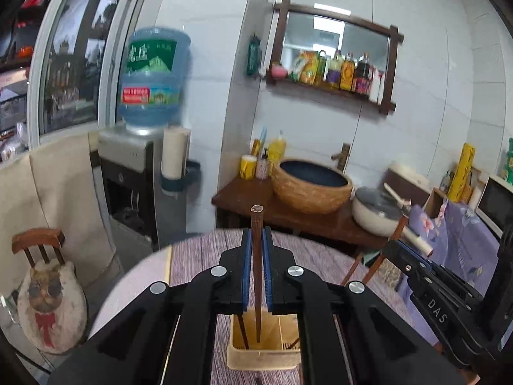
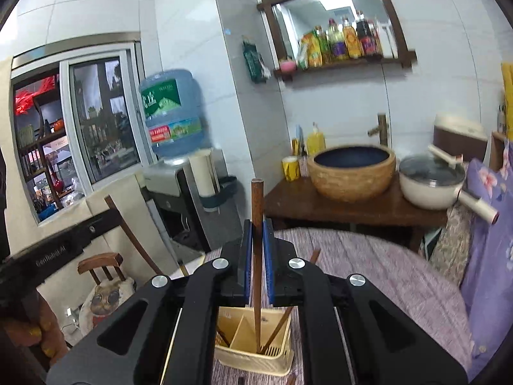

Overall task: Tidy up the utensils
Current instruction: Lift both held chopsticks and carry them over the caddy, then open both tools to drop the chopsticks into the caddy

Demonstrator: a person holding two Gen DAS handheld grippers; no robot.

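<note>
My left gripper (image 1: 256, 237) is shut on a dark wooden chopstick (image 1: 256, 256) held upright, its lower tip down inside a beige plastic utensil holder (image 1: 263, 357) on the table. Another chopstick leans in that holder. My right gripper (image 2: 257, 229) is shut on a second dark chopstick (image 2: 257, 250), also upright, its tip inside the same divided beige holder (image 2: 253, 361), where other chopsticks lean. The right gripper's body shows at the right of the left wrist view (image 1: 449, 301); the left gripper's body shows at the left of the right wrist view (image 2: 48, 256).
The holder stands on a round table with a purple wood-grain cloth (image 2: 368, 276). Behind it are a dark wooden counter (image 1: 288, 208) with a woven basin (image 1: 312, 184) and a white pot (image 1: 378, 211). A water dispenser (image 1: 134, 173) and a small chair (image 1: 38, 247) stand at the left.
</note>
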